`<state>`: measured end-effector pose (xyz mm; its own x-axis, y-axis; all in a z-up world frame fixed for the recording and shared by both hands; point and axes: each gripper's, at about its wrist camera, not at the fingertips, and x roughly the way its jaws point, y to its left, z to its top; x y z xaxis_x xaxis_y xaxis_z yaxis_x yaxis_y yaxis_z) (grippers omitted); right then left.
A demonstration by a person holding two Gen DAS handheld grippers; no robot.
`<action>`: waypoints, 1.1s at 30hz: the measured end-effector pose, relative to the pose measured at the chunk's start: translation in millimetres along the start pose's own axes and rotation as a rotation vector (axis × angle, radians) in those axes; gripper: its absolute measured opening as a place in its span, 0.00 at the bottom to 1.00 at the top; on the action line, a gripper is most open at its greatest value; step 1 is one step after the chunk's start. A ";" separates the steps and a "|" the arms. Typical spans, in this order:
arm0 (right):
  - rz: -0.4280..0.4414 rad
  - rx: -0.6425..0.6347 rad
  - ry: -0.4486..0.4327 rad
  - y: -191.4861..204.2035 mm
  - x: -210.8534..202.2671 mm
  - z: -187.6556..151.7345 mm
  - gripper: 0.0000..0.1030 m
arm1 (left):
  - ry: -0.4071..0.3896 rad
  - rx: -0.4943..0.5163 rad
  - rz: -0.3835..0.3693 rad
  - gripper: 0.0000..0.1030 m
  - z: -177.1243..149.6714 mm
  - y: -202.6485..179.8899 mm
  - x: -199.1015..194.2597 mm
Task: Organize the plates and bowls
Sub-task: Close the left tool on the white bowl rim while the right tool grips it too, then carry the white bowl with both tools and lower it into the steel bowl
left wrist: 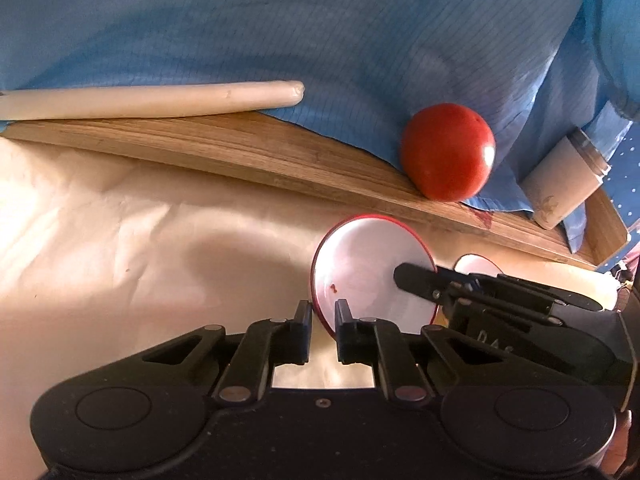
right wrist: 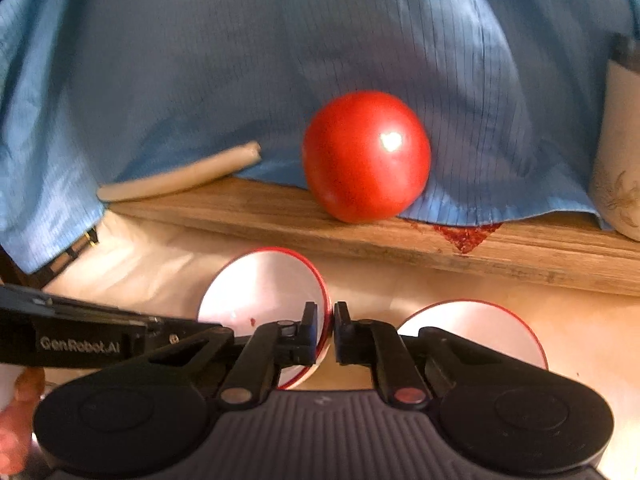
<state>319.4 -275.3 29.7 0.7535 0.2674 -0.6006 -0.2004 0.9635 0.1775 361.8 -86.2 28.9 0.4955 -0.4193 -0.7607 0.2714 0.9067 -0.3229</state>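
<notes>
- Two grippers share one small dish against a wide blue cloth (left wrist: 320,32) that fills the upper half of both views, draped behind a wooden board (left wrist: 248,148).
- On the board's right part sits a red tomato (left wrist: 448,152), with a long pale candle-like stick (left wrist: 148,100) at the upper left and a cream jar (left wrist: 560,188) at the far right.
- Low and centre-right in the left wrist view, the white bowl (left wrist: 360,268) with a red rim is tilted on edge over the pale tabletop (left wrist: 120,240).
- It looks stiff, glossy and light, likely slippery and chippable; the thin rim is the sensible hold.
- A second red-rimmed dish (right wrist: 476,328) lies lower right in the right wrist view.
- The left gripper (left wrist: 323,320) has narrowed onto the bowl's near rim.
- The right gripper (right wrist: 325,322) pinches the opposite rim, jaws nearly together.
</notes>
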 end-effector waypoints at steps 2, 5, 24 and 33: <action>0.005 0.010 -0.028 5.9 -11.1 -0.8 0.08 | -0.018 0.008 0.004 0.11 -3.0 -1.8 -11.8; 0.013 0.010 -0.064 17.3 -27.5 -3.4 0.08 | -0.084 -0.001 0.007 0.10 -7.5 -2.8 -33.3; 0.161 -0.073 -0.052 106.4 -89.6 -57.5 0.11 | -0.172 -0.091 0.024 0.09 -99.3 40.5 -153.0; 0.167 -0.132 -0.020 134.3 -97.5 -82.5 0.12 | -0.151 -0.097 0.048 0.09 -128.2 51.0 -167.6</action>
<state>167.4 -170.8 47.8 0.7146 0.4248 -0.5558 -0.4028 0.8995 0.1695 186.9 36.2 67.8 0.6262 -0.3710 -0.6858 0.1675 0.9230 -0.3464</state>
